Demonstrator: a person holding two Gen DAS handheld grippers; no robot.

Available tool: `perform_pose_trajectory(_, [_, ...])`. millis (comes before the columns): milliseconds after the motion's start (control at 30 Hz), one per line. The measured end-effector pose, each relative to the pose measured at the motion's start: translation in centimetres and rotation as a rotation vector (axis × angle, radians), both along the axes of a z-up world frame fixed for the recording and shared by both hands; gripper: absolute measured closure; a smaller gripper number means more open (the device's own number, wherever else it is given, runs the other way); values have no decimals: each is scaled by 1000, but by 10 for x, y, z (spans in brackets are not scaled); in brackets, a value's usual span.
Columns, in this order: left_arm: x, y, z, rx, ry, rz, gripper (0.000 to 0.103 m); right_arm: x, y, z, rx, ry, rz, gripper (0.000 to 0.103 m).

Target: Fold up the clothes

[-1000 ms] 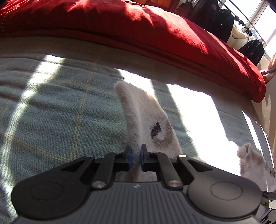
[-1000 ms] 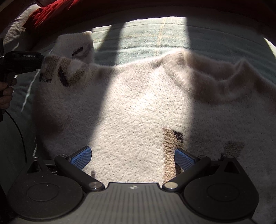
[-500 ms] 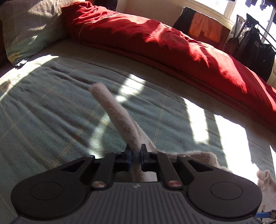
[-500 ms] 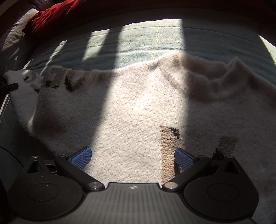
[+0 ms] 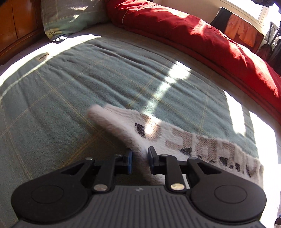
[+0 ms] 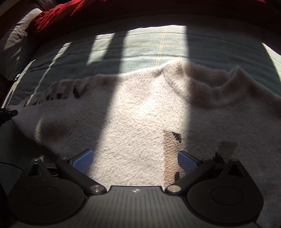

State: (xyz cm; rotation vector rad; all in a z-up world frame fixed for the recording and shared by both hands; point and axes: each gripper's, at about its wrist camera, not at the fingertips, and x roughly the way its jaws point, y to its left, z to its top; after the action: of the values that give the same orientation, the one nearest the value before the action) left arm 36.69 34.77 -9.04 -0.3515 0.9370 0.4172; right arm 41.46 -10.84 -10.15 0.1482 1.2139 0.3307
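Two grippers over sweater: left gripper [image 5: 140,162] just opening, releasing sleeve [image 5: 158,135] lying ahead between jaws; right gripper [image 6: 135,160] spread wide, hovering empty above chest. Backing straight off, avoiding snagging fuzz.

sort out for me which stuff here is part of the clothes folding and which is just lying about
Part of the job:
- white knit sweater
- its patterned sleeve, between the left gripper's just-opened jaws
- right gripper, open over the sweater body

Just lying about:
- green checked blanket
- red duvet
- pillow
- hanging clothes
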Motion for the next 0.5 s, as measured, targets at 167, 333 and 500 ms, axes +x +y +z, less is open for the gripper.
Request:
perform_pose_trajectory(167, [8,-42,17,312,106,-57,77,-3,-1,4,10,-18,-9,0])
perform_pose_trajectory(333, [18,-131,16,226,6,-459,57,-6,2,0,25,-10,-14,0])
perform_pose_trajectory(500, [29,-188,-19,191,20,-673,55,-9,3,-2,12,-3,-6,0])
